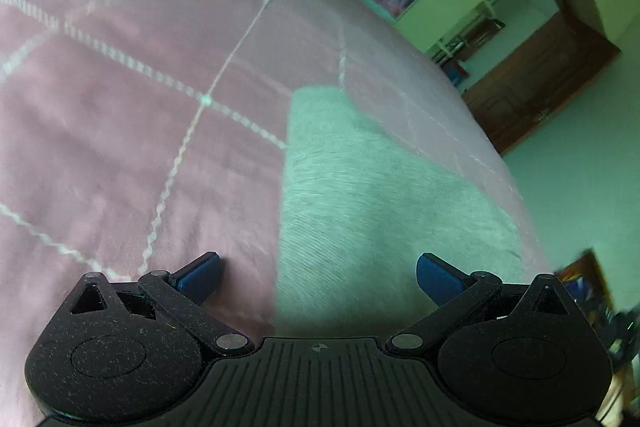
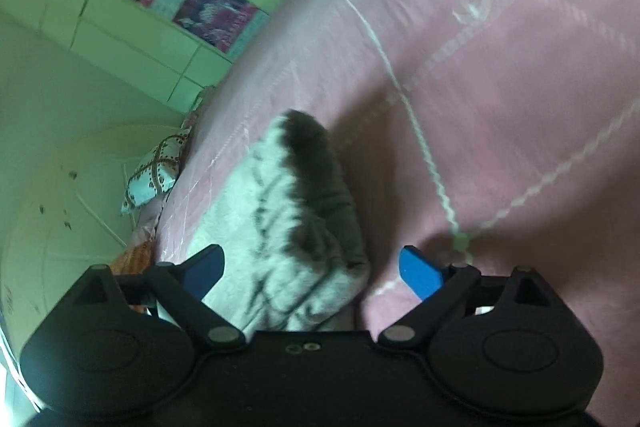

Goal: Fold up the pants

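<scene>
Pink bedspread (image 1: 120, 147) bears grey pants (image 2: 288, 227); both claws (image 1: 318, 277) (image 2: 312, 273) spread apart.

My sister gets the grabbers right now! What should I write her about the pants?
Left gripper: open, holding nothing, over the edge of the grey pants.
Right gripper: open, holding nothing, with the bunched end of the pants between its fingers but not pinched.
The pants lie on the pink blanket near the bed's edge. From the left camera they look flat; from the right, wrinkled and bundled. The pictures are blurry.
Done: how many folds are made cannot be told.
Left: pinch an end, fold, and smooth it.
</scene>
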The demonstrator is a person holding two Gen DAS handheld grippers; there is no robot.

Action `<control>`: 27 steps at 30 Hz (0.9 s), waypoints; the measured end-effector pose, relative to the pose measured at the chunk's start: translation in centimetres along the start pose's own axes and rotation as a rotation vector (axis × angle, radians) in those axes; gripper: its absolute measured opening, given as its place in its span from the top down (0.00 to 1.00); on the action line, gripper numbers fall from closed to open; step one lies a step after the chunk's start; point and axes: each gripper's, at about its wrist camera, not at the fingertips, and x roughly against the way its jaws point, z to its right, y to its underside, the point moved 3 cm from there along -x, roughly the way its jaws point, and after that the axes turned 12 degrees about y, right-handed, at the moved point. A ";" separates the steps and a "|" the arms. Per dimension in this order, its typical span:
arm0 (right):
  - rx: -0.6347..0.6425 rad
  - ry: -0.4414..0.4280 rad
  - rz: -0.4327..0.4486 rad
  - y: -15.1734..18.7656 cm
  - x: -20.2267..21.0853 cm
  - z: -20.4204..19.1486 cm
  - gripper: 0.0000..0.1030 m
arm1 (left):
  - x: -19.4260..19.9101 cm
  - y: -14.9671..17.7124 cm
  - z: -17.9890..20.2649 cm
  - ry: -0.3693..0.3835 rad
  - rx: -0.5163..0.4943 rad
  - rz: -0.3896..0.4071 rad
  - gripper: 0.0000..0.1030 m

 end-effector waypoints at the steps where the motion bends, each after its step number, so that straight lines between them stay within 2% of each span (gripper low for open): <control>1: -0.003 -0.012 -0.006 -0.1 -0.5 0.1 0.15 | -0.5 -0.3 -0.5 0.018 0.020 -0.011 0.00; 4: -0.002 -0.044 -0.023 -0.5 -1.7 -0.2 0.11 | -1.6 -1.2 -1.5 0.106 0.088 -0.016 0.00; 6: 0.002 -0.086 -0.055 -0.9 -2.6 -0.6 0.12 | -2.3 -1.7 -1.8 0.167 0.133 -0.022 0.00; 8: 0.004 -0.123 -0.108 -1.0 -4.1 -1.1 0.19 | -3.3 -2.1 -1.5 0.211 0.137 -0.047 0.00; 11: 0.044 -0.124 -0.149 -0.9 -5.6 -2.0 0.18 | -5.4 -2.2 -0.7 0.233 0.118 -0.105 0.00; 15: 0.066 -0.155 -0.188 -1.4 -6.5 -2.4 0.20 | -6.9 -2.4 -0.4 0.302 0.166 -0.121 0.01; 16: 0.076 -0.130 -0.172 -1.7 -6.6 -2.2 0.34 | -7.1 -2.5 -0.4 0.300 0.163 -0.124 0.08; 17: 0.074 -0.103 -0.159 -2.1 -6.7 -2.0 0.47 | -7.2 -2.4 -0.3 0.289 0.156 -0.127 0.21; 18: 0.054 -0.117 -0.166 -2.3 -7.0 -1.8 0.47 | -7.2 -2.5 -0.5 0.263 0.152 -0.134 0.30; 19: 0.048 -0.126 -0.176 -2.3 -7.2 -2.0 0.45 | -7.4 -2.4 -0.7 0.231 0.144 -0.141 0.49; 20: 0.075 -0.124 -0.198 -2.1 -7.6 -2.5 0.45 | -7.5 -2.2 -0.8 0.215 0.141 -0.147 0.56; 22: 0.162 -0.099 -0.234 -1.6 -8.0 -3.9 0.50 | -6.8 -2.0 -1.1 0.210 0.151 -0.135 0.62; 23: 0.188 -0.092 -0.239 -1.6 -8.0 -4.5 0.59 | -6.5 -1.9 -1.0 0.223 0.164 -0.116 0.67; 25: 0.193 -0.116 -0.229 -2.2 -7.4 -5.3 0.63 | -5.0 -1.9 -1.1 0.259 0.164 -0.076 0.74; 27: 0.235 -0.156 -0.211 -2.8 -6.5 -6.7 0.65 | -4.0 -2.5 -0.5 0.298 0.158 -0.037 0.75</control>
